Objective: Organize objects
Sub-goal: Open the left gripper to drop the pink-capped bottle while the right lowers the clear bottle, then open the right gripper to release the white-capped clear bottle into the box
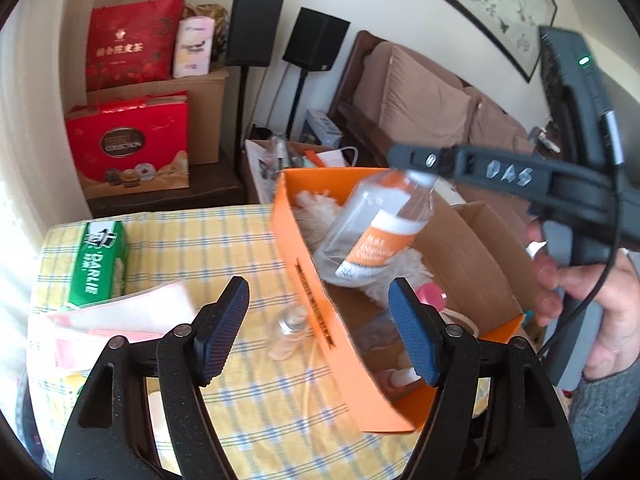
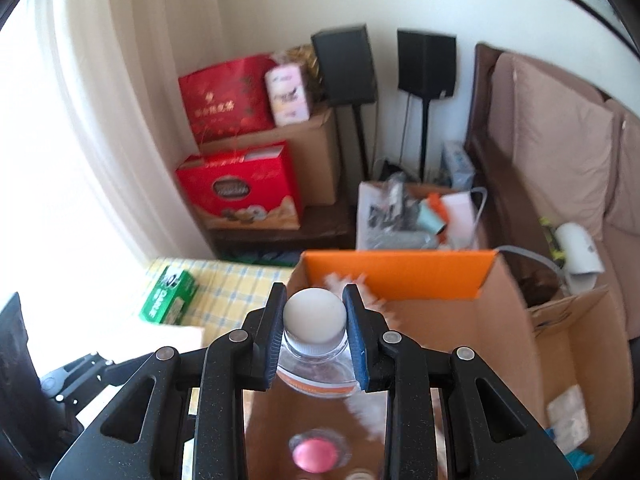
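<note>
My right gripper (image 2: 314, 320) is shut on the white round cap of a clear bottle with an orange label (image 2: 312, 368). In the left wrist view the same bottle (image 1: 376, 228) hangs tilted from the right gripper (image 1: 416, 172), over the open orange cardboard box (image 1: 304, 264). White fluffy stuff (image 1: 316, 208) and a pink-capped item (image 2: 314, 454) lie inside the box (image 2: 396, 276). My left gripper (image 1: 318, 332) stands open at the box's near left wall, with nothing gripped between its blue pads (image 1: 224, 328).
A small clear glass jar (image 1: 290, 326) stands on the yellow checked tablecloth (image 1: 200, 240) beside the box. A green toothpaste carton (image 1: 100, 264) and pink papers (image 1: 120, 320) lie to the left. Behind are red gift boxes (image 1: 128, 144), speakers (image 1: 256, 28) and a sofa (image 1: 420, 96).
</note>
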